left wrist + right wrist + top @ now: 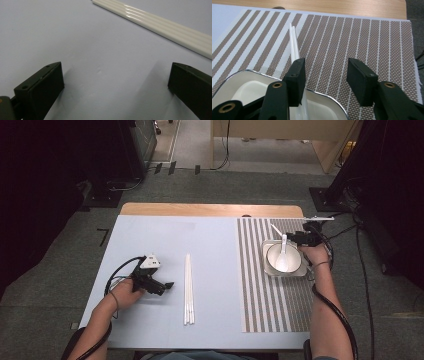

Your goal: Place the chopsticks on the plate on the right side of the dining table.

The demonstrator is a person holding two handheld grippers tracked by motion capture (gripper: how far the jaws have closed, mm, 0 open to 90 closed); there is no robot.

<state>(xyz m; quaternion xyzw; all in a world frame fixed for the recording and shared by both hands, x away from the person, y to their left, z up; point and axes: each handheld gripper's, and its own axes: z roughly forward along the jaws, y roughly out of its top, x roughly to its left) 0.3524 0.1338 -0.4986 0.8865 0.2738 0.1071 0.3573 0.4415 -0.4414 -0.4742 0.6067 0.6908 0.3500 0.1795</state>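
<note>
Chopsticks (188, 289), white and laid close together, lie lengthwise on the pale blue cover of the desk (165, 240), near its middle and just left of the brown-and-white striped placemat (260, 285) that covers the right part. On that placemat, toward its far right, sits a square metal-rimmed tray (266, 266) holding a white bowl (274, 258), and a white spoon (283, 255) rests in the bowl with its handle pointing away from the person. Two more thin white sticks (293, 42) lean out over the tray's far rim onto the stripes; they may be another pair of chopsticks, though the view is too tight to be sure. The left claw (167, 285) rests low on the blue cover, a little left of the chopsticks, its jaws spread wide with nothing between them. The right claw (325, 77) hovers at the tray's far right edge, jaws parted and gripping nothing, its left jaw just beside the leaning sticks.
</note>
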